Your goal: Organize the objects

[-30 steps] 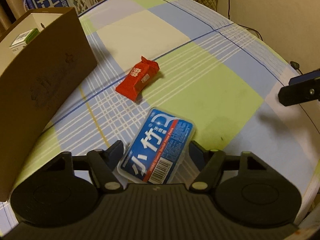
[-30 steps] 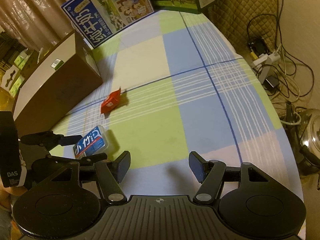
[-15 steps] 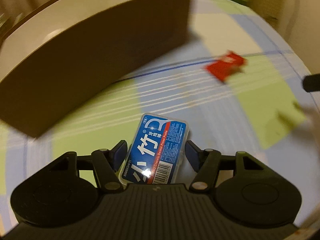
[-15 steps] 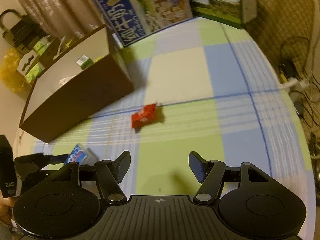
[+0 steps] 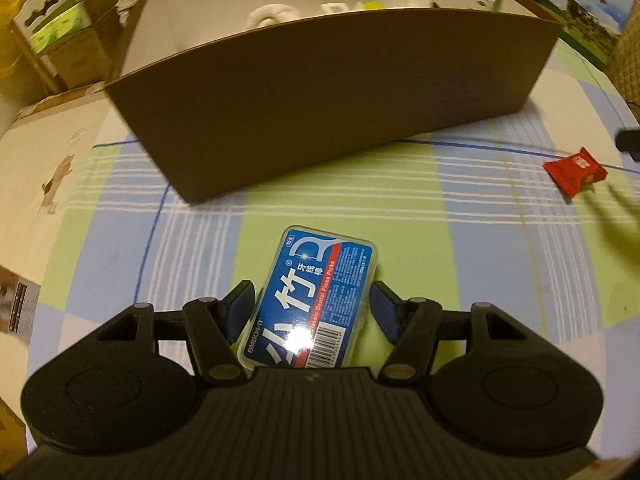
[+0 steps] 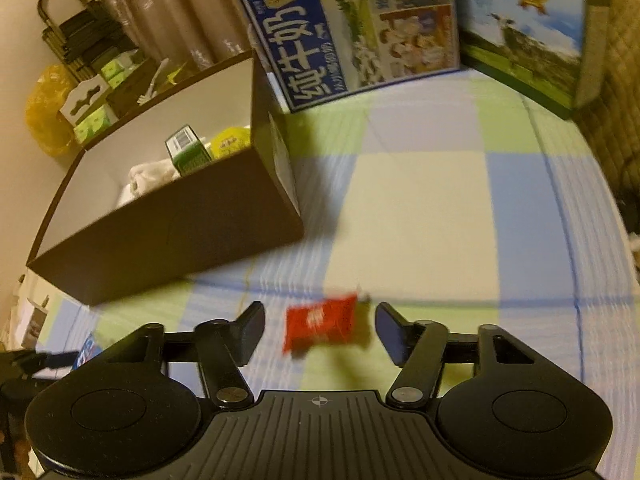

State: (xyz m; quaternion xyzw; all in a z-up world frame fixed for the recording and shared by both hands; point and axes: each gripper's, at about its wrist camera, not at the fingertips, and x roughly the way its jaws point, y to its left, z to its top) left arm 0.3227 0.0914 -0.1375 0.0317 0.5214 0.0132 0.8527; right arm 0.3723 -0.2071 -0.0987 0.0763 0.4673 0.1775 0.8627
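- The left hand-held gripper [image 5: 312, 308] has its fingers clamped on a clear flat plastic floss-pick case with a blue label [image 5: 316, 300], held above the checked cloth.
- The right hand-held gripper [image 6: 320, 330] is spread wide, a red foil snack packet [image 6: 320, 326] lying between its fingers, untouched.
- Beyond stands a brown open cardboard box [image 5: 320, 96] on the checked green, blue and cream cloth of the desk [image 6: 420, 184].
- Printed milk cartons [image 6: 344, 28] line the far edge.

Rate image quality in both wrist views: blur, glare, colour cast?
Left wrist view: mostly sharp, a white glare spot on the floss pick box near its barcode, fisheye bowing the brown box wall. Right wrist view: motion blur smears the red snack packet and the checked cloth; the right gripper itself stays crisp. Both carry a warm yellow cast.
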